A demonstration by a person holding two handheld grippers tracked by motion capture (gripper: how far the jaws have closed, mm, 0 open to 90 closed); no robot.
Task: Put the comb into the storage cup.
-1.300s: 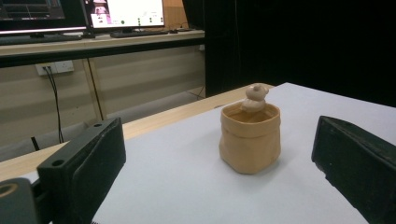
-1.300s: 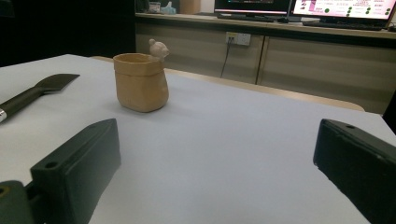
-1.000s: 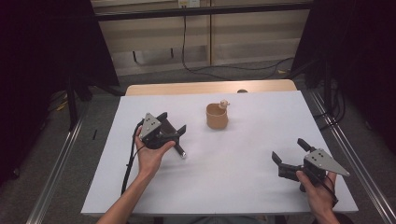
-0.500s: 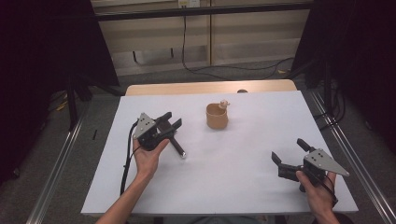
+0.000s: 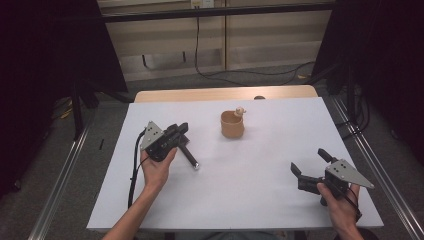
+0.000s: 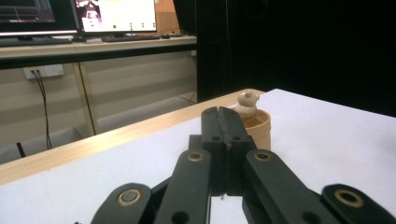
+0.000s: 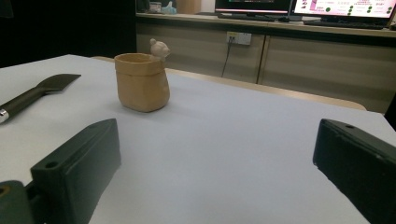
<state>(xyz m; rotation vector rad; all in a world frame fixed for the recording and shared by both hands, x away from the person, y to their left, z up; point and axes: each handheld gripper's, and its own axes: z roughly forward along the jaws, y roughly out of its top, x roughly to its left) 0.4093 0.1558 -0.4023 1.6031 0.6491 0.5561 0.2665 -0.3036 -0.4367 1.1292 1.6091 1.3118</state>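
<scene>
The black spatula (image 5: pixel 186 150) is lying on the white table (image 5: pixel 250 200), handle tip pointing toward five o'clock and blade toward eleven, just beside my left gripper (image 5: pixel 181 129); from my right gripper view the spatula (image 7: pixel 35 95) is sitting at about nine o'clock of the tan cup (image 7: pixel 141 81). I am holding my left gripper over the blade end with its jaws pressed together, pad against pad; they have just been closing, and in my left gripper view I am seeing nothing between the fingertips (image 6: pixel 223 122). So I am judging that the claw has shut on air, above or beside the spatula and not on it.

My right gripper (image 5: pixel 311 164) is waiting near four o'clock of the table, well apart from everything, its jaws spread wide.

The risk I am weighing: if I lift now, the spatula is staying behind. If I push down with shut jaws, I may be nudging the blade and spinning the handle across the table, possibly toward the bear-trimmed cup (image 5: pixel 232 124) at one o'clock of my left gripper. I am thinking the jaws need reopening first.
</scene>
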